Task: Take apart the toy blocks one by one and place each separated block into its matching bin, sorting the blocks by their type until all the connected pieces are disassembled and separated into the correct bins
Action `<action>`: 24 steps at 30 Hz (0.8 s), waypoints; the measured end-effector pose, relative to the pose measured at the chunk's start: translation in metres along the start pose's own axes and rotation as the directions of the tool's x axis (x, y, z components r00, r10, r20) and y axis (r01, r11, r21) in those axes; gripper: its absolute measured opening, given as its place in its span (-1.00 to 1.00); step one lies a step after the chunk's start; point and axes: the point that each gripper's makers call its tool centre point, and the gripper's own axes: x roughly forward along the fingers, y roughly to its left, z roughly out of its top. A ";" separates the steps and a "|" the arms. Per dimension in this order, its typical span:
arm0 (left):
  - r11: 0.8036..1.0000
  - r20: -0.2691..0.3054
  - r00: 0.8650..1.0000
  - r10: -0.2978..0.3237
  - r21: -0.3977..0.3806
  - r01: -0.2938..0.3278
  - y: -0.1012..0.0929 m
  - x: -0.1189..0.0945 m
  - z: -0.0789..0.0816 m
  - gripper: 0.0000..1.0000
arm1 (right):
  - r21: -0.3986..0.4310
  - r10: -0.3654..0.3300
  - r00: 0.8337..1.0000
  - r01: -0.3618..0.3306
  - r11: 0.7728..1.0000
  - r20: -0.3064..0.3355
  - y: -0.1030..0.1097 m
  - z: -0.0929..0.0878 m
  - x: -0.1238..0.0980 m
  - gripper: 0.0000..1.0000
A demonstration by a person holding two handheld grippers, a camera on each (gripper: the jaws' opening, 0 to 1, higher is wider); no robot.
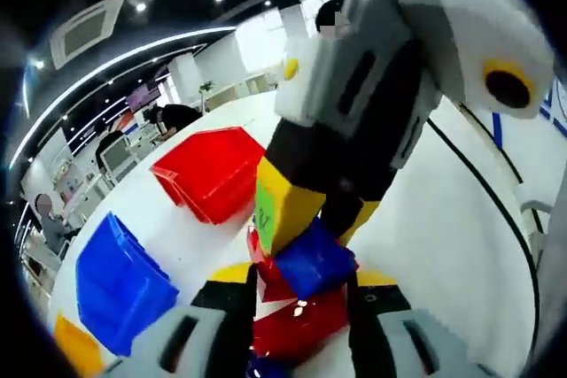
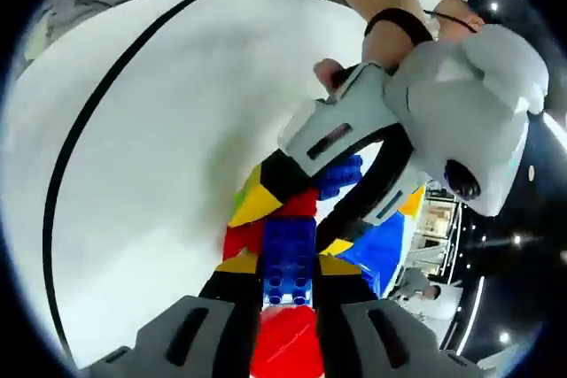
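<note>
I have the stack of joined blocks held up off the white bench [image 1: 443, 219] between both tools: my left tool [image 1: 301, 307] is clamped on the red block [image 1: 297, 325] at one end, and my right tool [image 2: 288, 294] is closed on the blue block [image 2: 288, 254] at the other. This looks like the pull-apart step, so next I'd judge a firm twist and pull to free the blue block. It then goes to the blue bin [image 1: 120, 285], which sits beside the red bin [image 1: 213, 170] on the bench.
</note>
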 end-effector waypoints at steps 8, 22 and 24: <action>0.998 0.029 1.000 -0.004 -0.062 0.005 -0.003 -0.018 -0.003 -0.38 | 0.069 -0.072 0.995 0.076 0.995 -0.062 0.006 -0.006 -0.015 -0.55; 0.948 0.264 0.959 0.099 -0.319 -0.010 0.011 -0.089 -0.012 -0.31 | 0.909 -0.469 0.875 0.093 0.407 0.121 -0.081 -0.041 -0.020 -0.54; 0.940 0.266 0.954 0.141 -0.340 -0.044 0.015 -0.100 -0.021 -0.31 | 0.954 -0.535 0.831 0.020 0.298 0.149 -0.101 -0.041 -0.016 -0.54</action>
